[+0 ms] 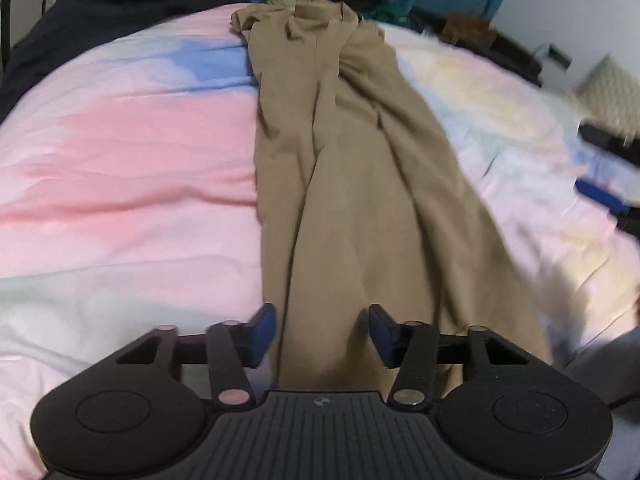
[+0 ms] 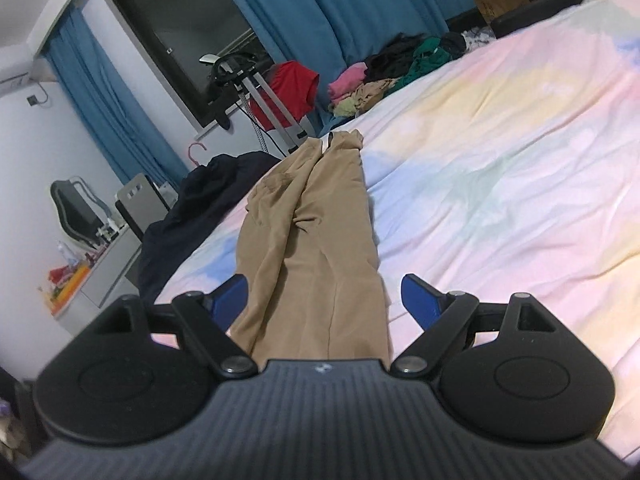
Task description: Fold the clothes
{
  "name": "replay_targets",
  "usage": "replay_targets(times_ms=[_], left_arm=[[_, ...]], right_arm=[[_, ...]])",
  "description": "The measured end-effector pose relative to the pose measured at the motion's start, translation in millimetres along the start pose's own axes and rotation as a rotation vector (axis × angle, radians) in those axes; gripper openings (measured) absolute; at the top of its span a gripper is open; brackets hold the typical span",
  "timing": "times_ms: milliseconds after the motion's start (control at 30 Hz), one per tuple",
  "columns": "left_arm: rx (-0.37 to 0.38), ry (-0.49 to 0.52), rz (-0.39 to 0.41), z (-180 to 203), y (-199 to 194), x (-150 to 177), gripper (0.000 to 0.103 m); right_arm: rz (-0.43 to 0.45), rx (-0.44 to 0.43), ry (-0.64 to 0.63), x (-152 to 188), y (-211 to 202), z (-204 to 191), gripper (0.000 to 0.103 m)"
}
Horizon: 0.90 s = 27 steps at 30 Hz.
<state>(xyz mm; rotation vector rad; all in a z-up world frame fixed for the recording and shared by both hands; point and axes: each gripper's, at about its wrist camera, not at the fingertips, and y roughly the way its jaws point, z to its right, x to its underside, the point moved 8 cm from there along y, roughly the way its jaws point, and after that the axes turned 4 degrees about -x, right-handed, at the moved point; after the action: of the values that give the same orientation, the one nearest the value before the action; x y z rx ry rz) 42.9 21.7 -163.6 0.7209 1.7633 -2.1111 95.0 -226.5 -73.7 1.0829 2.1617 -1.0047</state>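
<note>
Tan trousers [image 1: 352, 184] lie lengthwise on the pastel bed cover [image 1: 120, 152], folded leg over leg, waist at the far end. My left gripper [image 1: 322, 334] is open, its blue pads either side of the near leg end, above the cloth. In the right wrist view the trousers [image 2: 312, 240] run away from me, and my right gripper [image 2: 326, 300] is open, its pads wide on both sides of the near end. The right gripper also shows blurred at the right edge of the left wrist view [image 1: 608, 168].
A dark garment [image 2: 192, 208] lies at the bed's left edge. A heap of mixed clothes [image 2: 384, 76] sits at the far end of the bed. Blue curtains [image 2: 332, 12], a garment steamer stand [image 2: 256, 96] and a desk with clutter [image 2: 80, 264] stand beyond.
</note>
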Motion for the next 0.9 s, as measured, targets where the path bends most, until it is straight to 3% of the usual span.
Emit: replay_targets(times_ms=[167, 333, 433, 500, 633, 667, 767, 900], left_arm=[[-0.033, 0.065, 0.052, 8.3, -15.3, 5.5, 0.006], [-0.013, 0.162, 0.132, 28.7, -31.7, 5.2, 0.001], [0.04, 0.242, 0.155, 50.6, -35.4, 2.7, 0.002], [0.097, 0.279, 0.126, 65.0, -30.1, 5.1, 0.003], [0.212, 0.297, 0.039, 83.1, -17.7, 12.7, 0.018], [0.228, 0.272, 0.028, 80.8, -17.3, 12.8, 0.03], [0.246, 0.118, 0.043, 56.6, -22.1, 5.0, 0.057], [0.209, -0.172, 0.046, 5.1, -19.7, -3.2, 0.066]], right_arm=[[-0.021, 0.0, 0.02, 2.3, 5.8, 6.6, 0.085], [-0.051, -0.018, 0.07, 6.9, 11.2, 13.0, 0.085], [-0.073, -0.025, 0.083, 10.6, 13.7, 14.6, 0.085], [-0.099, -0.026, 0.089, 15.1, 16.8, 15.6, 0.085], [-0.205, -0.049, 0.138, 31.5, 27.9, 19.3, 0.085], [-0.232, -0.057, 0.154, 36.2, 30.2, 20.1, 0.085], [-0.3, -0.062, 0.202, 48.8, 35.8, 24.4, 0.085], [-0.36, -0.061, 0.273, 61.7, 41.5, 33.2, 0.085]])
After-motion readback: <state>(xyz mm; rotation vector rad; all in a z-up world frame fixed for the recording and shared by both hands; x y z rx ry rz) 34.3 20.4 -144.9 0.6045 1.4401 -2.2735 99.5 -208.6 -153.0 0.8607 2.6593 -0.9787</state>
